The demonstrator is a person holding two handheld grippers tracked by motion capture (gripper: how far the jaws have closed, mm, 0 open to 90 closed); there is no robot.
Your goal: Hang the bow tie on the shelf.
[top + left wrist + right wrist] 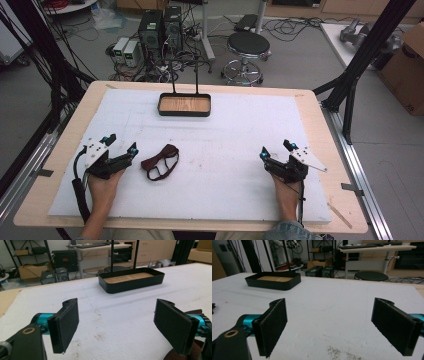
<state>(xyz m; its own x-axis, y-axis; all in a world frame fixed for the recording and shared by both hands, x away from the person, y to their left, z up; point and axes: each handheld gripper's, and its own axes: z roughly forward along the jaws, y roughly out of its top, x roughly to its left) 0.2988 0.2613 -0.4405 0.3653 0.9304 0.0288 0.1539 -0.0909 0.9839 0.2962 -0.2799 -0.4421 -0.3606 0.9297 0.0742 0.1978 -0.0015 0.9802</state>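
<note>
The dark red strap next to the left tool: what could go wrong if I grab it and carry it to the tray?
1. The strap lies limp and looped on the white mat; a pinch by the open left tool may catch one fold, leaving the rest dangling.
2. The black tray has a tall upright frame at its far side; a dangling loop could snag it.
3. The tray is shallow, so part of the strap may drape over its rim.

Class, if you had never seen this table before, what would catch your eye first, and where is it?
Probably the dark red strap lying on the white mat, just right of the left tool. Next, the black tray with a wooden floor at the far edge. Both tools, left and right, rest open near the front.
</note>
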